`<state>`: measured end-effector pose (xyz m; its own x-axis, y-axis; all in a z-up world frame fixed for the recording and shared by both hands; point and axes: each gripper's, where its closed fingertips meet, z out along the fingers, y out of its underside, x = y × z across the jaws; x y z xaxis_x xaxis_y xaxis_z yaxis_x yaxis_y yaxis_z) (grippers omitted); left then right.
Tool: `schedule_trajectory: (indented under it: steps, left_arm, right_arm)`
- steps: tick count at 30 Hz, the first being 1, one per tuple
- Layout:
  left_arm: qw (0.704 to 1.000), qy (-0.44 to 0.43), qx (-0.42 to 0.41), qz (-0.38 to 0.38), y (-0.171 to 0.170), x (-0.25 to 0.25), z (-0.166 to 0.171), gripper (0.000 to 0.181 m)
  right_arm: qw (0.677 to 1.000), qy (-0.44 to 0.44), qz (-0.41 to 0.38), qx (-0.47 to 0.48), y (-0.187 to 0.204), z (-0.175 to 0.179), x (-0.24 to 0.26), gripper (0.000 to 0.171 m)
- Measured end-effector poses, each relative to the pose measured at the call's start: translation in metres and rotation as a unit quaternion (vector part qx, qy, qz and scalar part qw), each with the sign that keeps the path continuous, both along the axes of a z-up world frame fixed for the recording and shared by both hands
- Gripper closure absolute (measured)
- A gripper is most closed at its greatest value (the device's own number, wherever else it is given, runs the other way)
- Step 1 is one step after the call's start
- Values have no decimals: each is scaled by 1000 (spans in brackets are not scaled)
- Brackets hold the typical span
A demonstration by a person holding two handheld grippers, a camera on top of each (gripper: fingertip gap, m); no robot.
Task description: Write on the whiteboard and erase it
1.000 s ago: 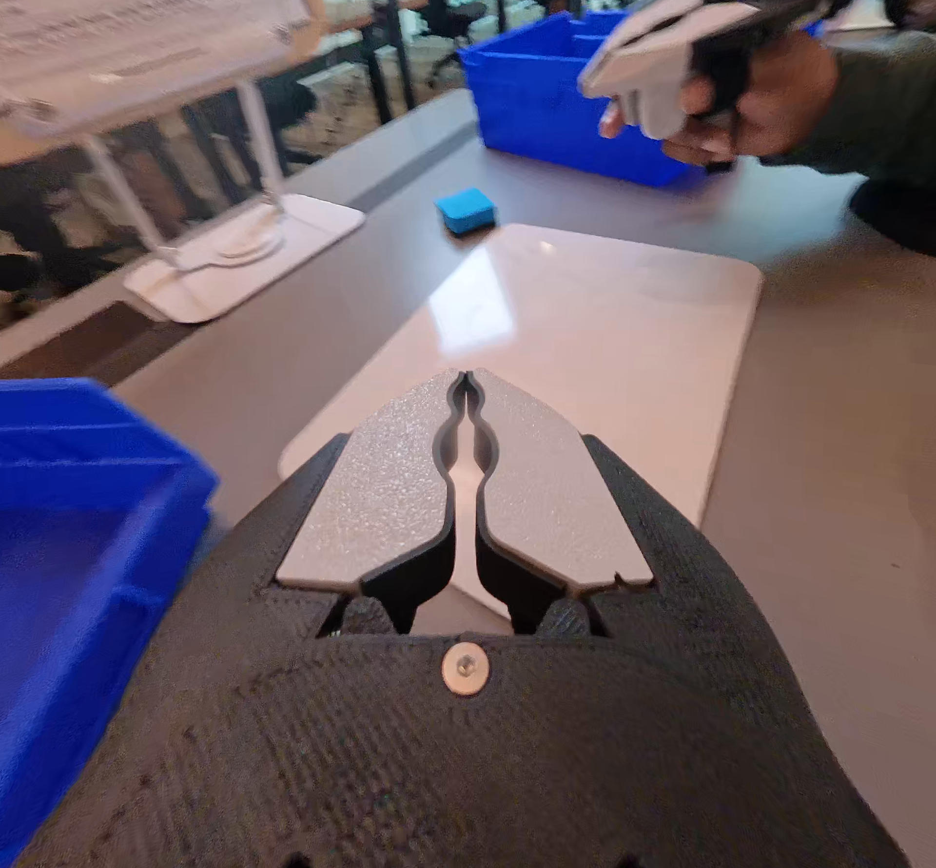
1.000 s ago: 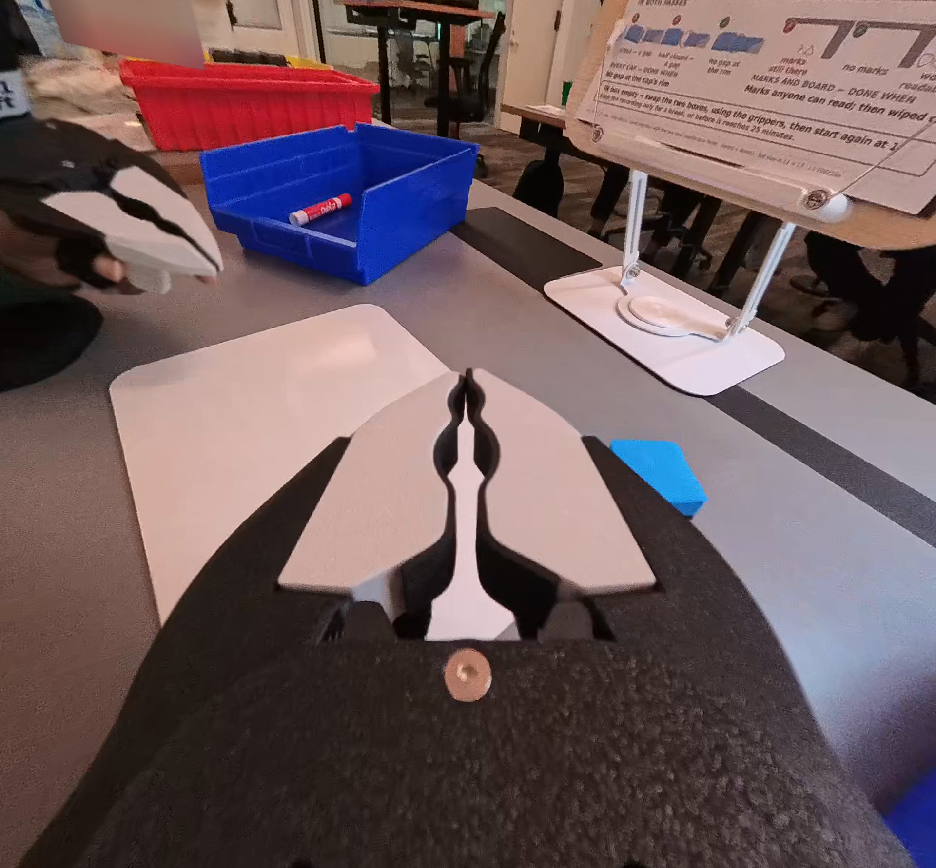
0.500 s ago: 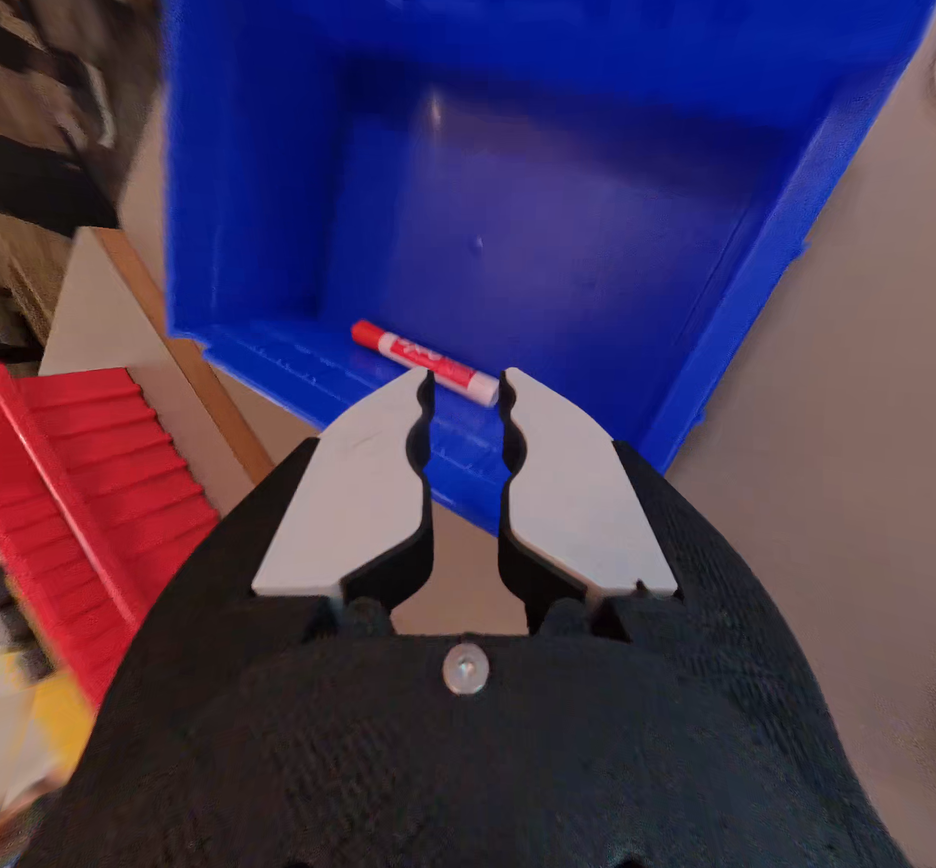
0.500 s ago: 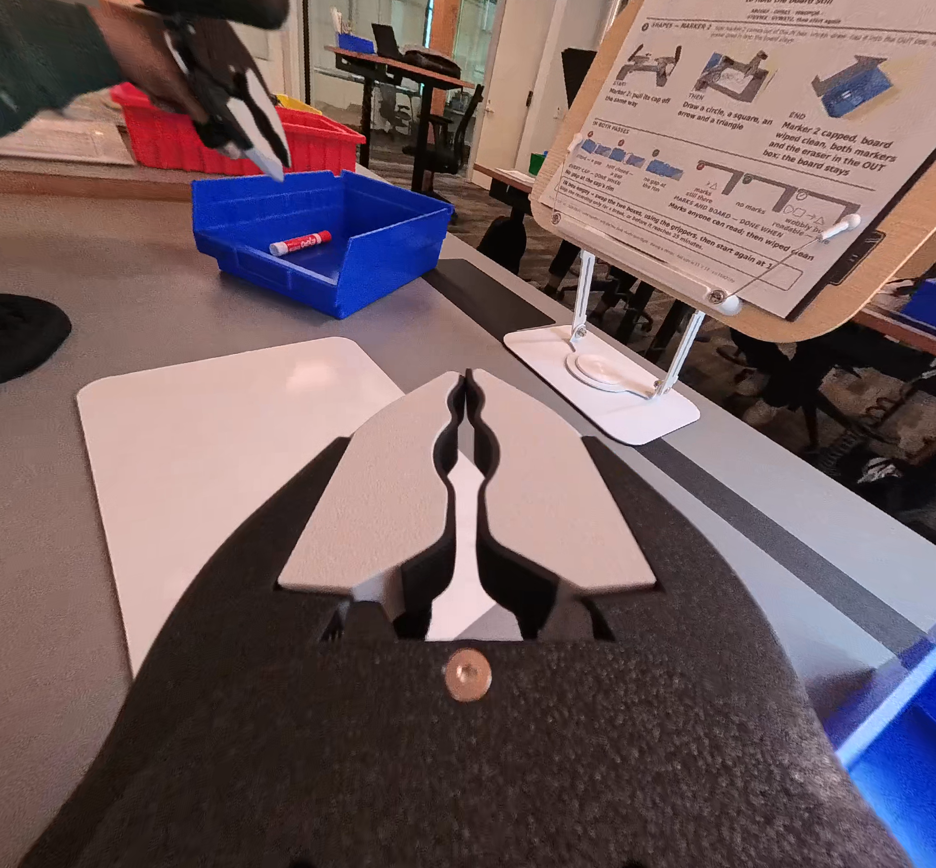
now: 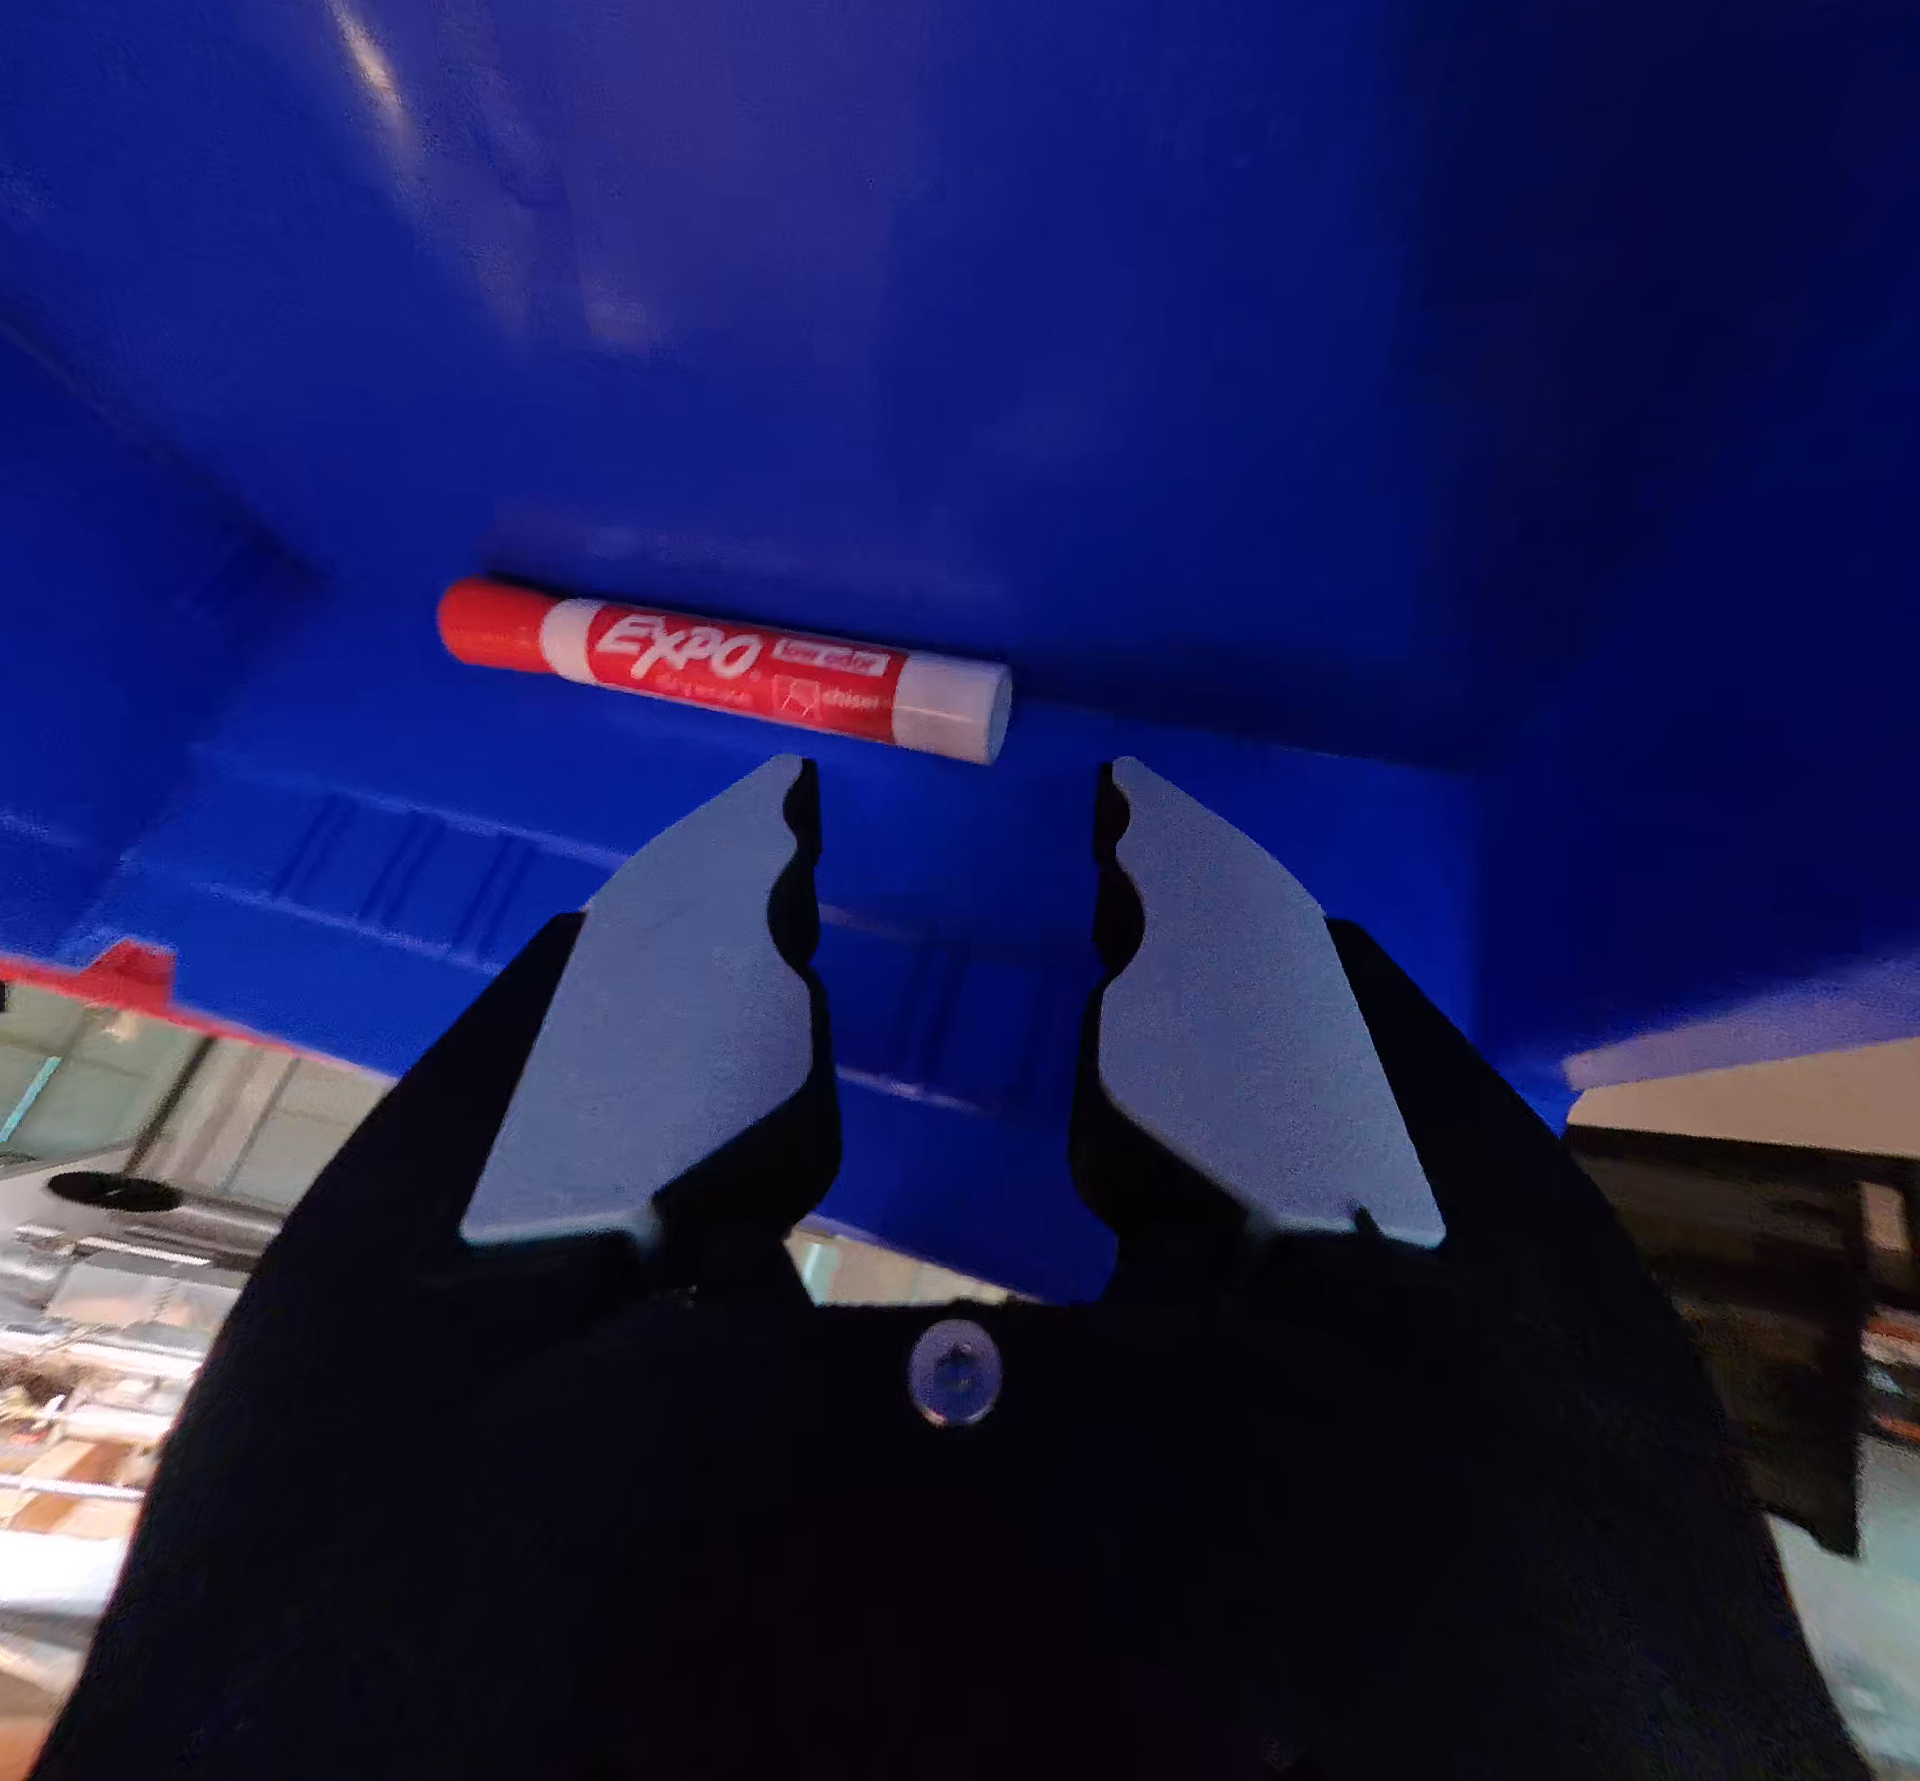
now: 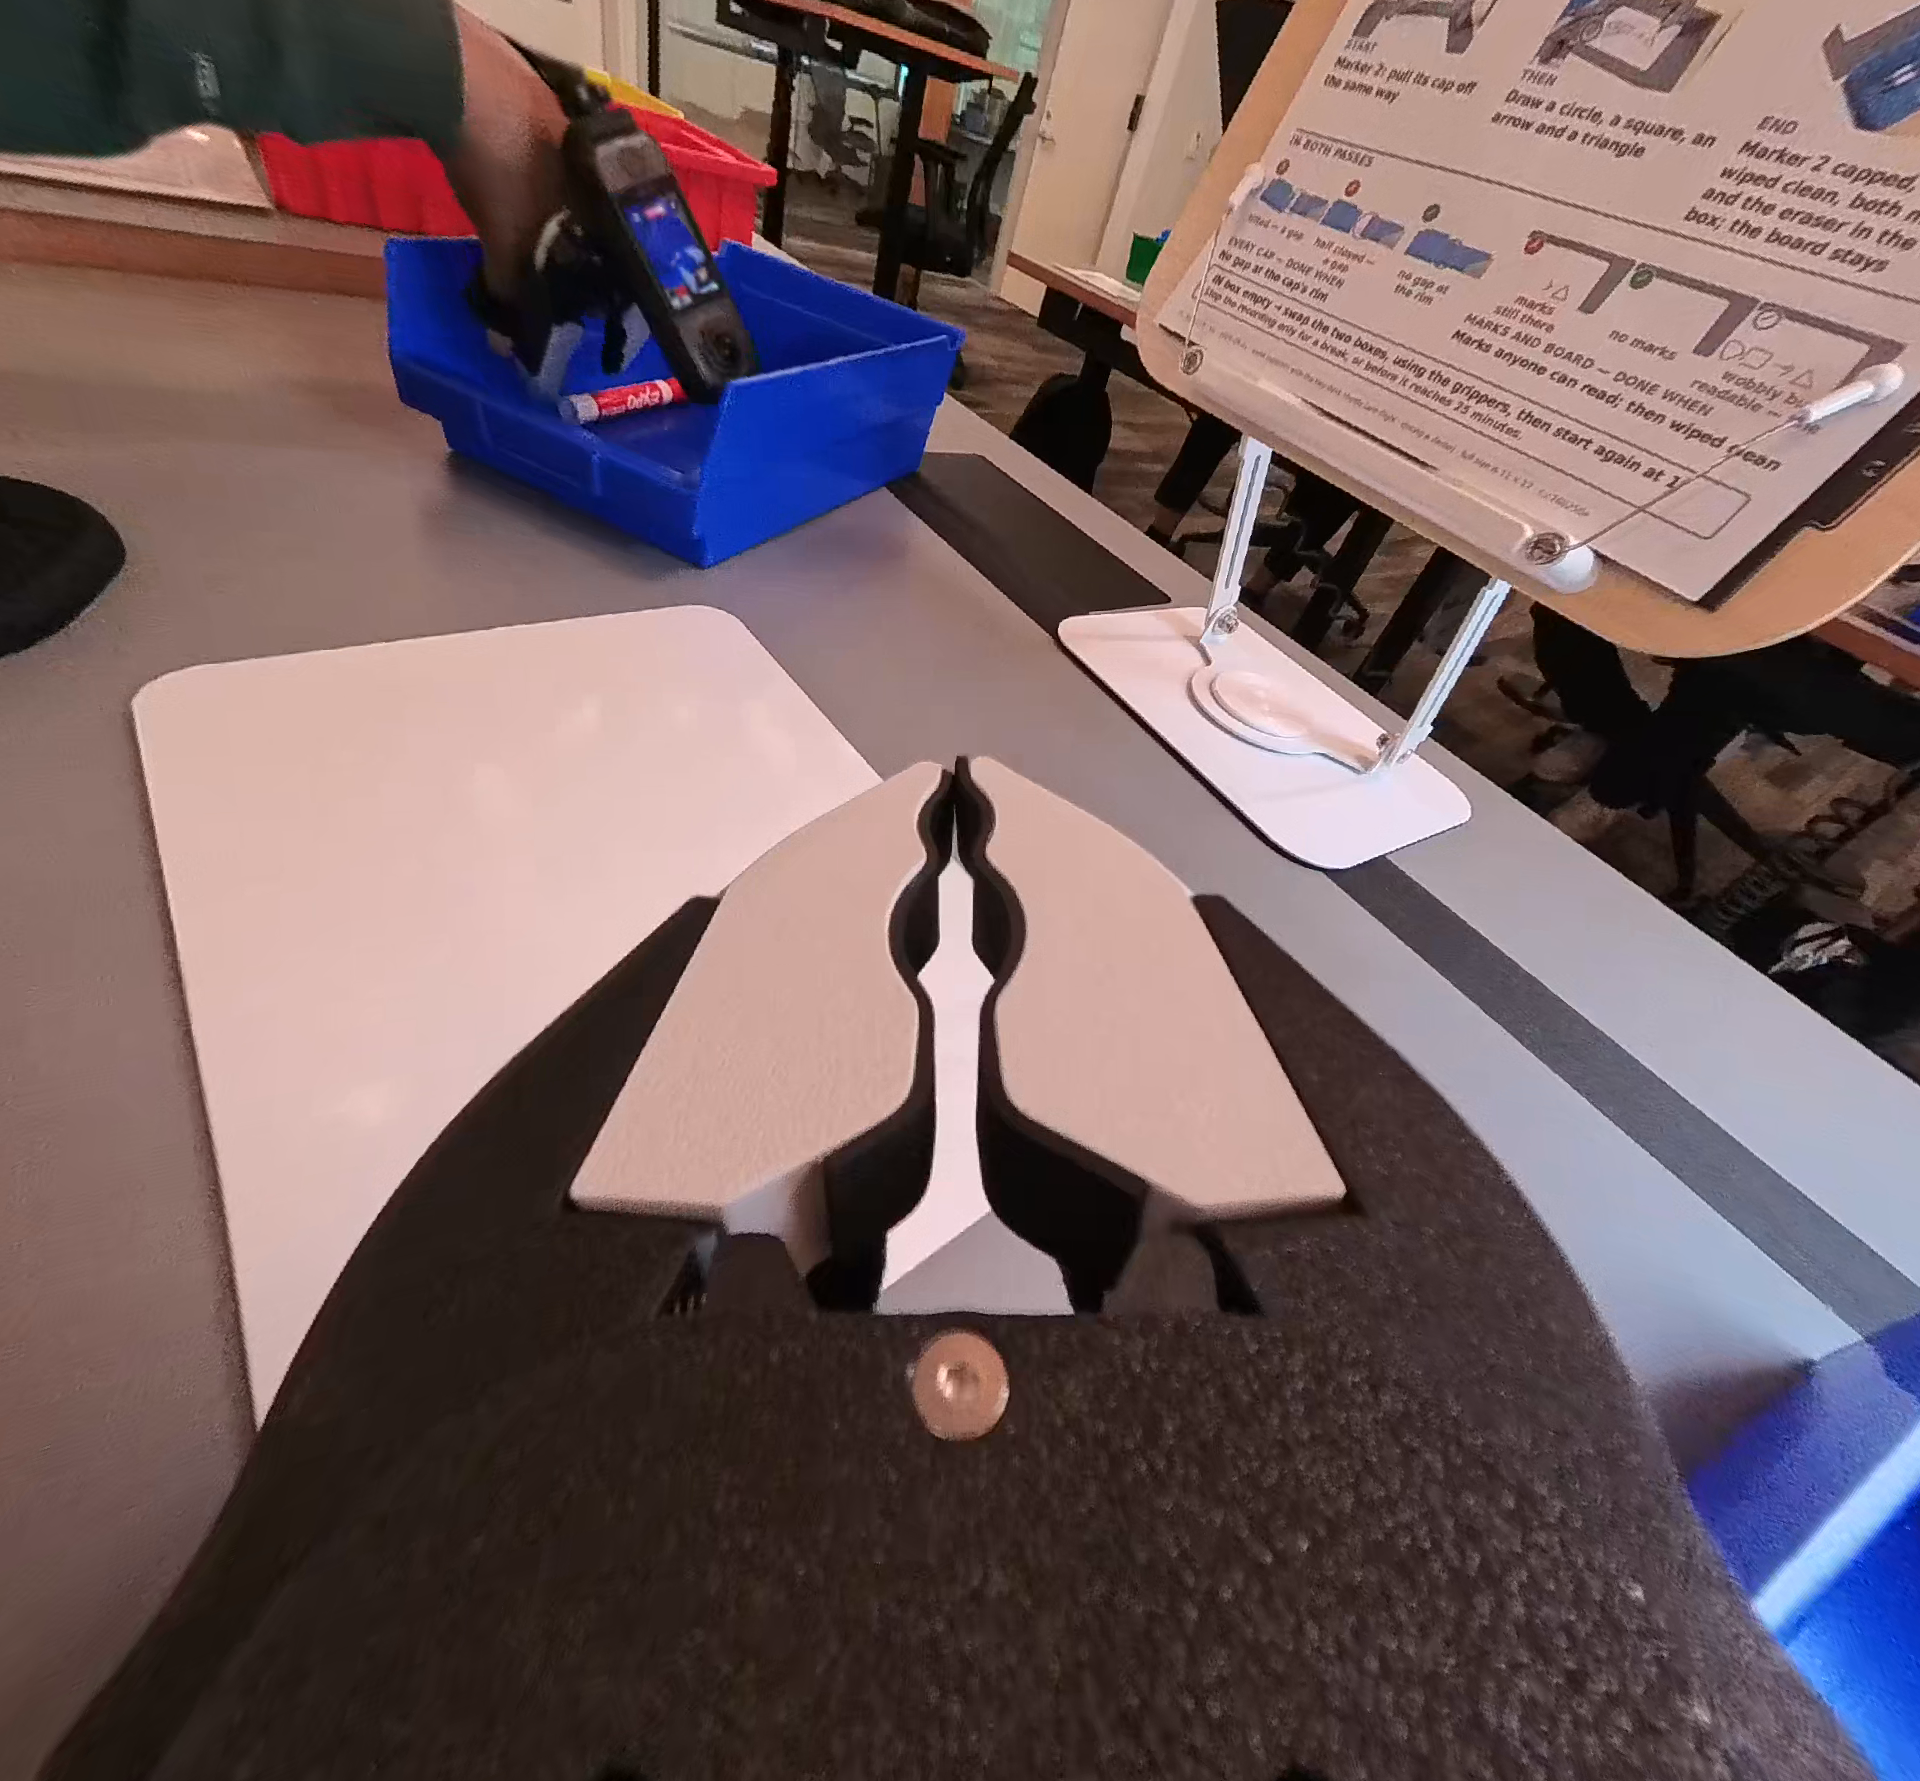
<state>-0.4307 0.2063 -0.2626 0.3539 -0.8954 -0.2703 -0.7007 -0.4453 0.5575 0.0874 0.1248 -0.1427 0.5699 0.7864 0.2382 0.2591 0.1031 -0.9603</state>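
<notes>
The red-and-white plastic marker (image 5: 724, 668) lies crosswise just ahead of the left tongs (image 5: 956, 775), spread apart; right tongs (image 6: 958, 767), closed together, rest far off.

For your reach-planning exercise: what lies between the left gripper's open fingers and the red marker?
Nothing but bare blue bin floor separates the left gripper from the red marker, as the left wrist view shows.

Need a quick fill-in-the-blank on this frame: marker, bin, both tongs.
1. The red marker lies inside the ____ bin.
2. The left tongs are ____, just short of the marker.
3. The right tongs are ____, above the whiteboard.
4. The whiteboard carries ____ marks.

Missing: blue; open; shut; no
</notes>
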Motion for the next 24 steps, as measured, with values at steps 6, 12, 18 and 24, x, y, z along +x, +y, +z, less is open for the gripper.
schedule_trajectory:
  steps: [6,12,18,24]
  left_arm:
    - [998,-24,-35,37,2,-2,-16,150]
    - [995,-96,-5,-31,19,22,-17,179]
    - [954,-152,127,-224,76,61,12,150]
    - [910,-145,142,-362,101,101,4,135]
  right_arm:
    - [1000,-9,4,-7,1,-6,0,171]
    - [1000,-13,3,-15,4,-13,0,171]
    - [1000,-17,2,-20,6,-17,-1,171]
    - [999,-26,2,-23,7,-21,-1,171]
